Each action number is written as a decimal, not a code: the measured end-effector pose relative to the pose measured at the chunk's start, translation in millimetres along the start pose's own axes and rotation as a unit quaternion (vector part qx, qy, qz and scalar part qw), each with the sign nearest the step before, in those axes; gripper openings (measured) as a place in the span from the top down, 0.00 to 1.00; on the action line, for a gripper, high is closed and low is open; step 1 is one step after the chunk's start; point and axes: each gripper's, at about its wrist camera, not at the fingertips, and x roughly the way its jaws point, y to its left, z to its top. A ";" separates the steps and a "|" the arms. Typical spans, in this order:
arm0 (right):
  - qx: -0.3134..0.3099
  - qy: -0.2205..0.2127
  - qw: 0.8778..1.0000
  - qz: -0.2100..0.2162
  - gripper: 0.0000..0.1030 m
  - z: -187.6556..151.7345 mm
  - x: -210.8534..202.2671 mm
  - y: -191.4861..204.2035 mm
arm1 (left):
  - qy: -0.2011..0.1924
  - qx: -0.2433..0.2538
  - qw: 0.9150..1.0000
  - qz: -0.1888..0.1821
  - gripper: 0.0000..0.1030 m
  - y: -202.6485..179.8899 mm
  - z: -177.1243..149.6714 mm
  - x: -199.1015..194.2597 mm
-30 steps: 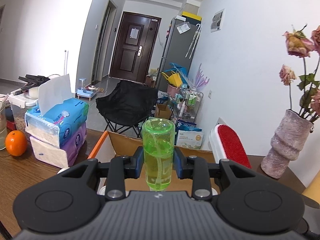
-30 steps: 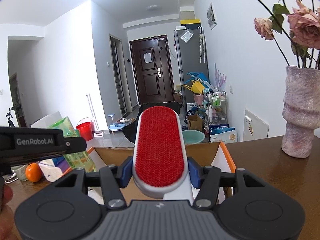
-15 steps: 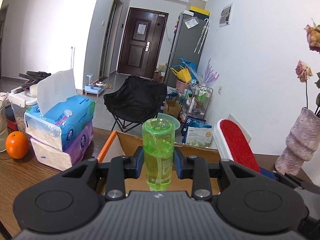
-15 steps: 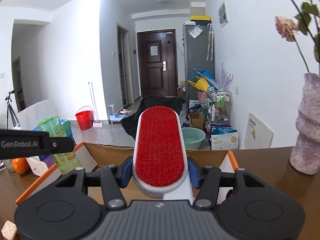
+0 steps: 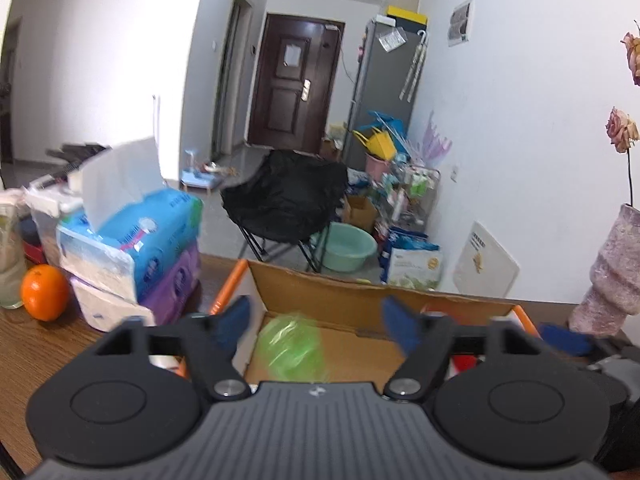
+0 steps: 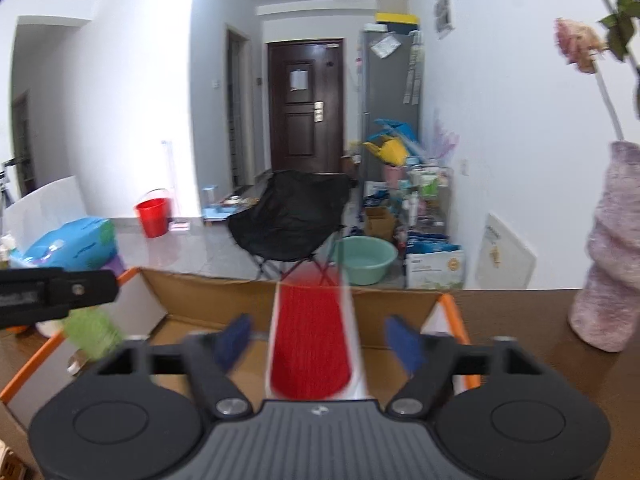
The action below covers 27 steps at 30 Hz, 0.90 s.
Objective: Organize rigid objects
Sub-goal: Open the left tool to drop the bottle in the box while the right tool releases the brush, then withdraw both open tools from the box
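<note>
An open cardboard box (image 5: pixel 360 300) with orange edges stands on the wooden table. My left gripper (image 5: pixel 318 320) is open above it; the green bottle (image 5: pixel 290 348) is blurred between and below its fingers, inside the box. My right gripper (image 6: pixel 320 336) is open over the same box (image 6: pixel 224 292); the red-and-white lint brush (image 6: pixel 312 340) is blurred between its spread fingers, not touching them. The green bottle also shows at the left in the right wrist view (image 6: pixel 92 332), under the left gripper.
Stacked tissue packs (image 5: pixel 136 248) and an orange (image 5: pixel 44 298) sit left of the box. A pink vase with dried roses (image 6: pixel 612 280) stands to the right. Beyond the table are a black folding chair (image 5: pixel 288 204) and a green basin (image 5: pixel 346 246).
Both grippers have opened. The green bottle and the lint brush have left the fingers and are dropping, blurred, into the box.
</note>
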 end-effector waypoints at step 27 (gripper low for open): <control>0.006 -0.001 1.000 -0.017 0.00 -3.8 -27.0 -17.2 | 0.015 0.009 1.000 0.006 0.00 6.9 -1.8 -22.7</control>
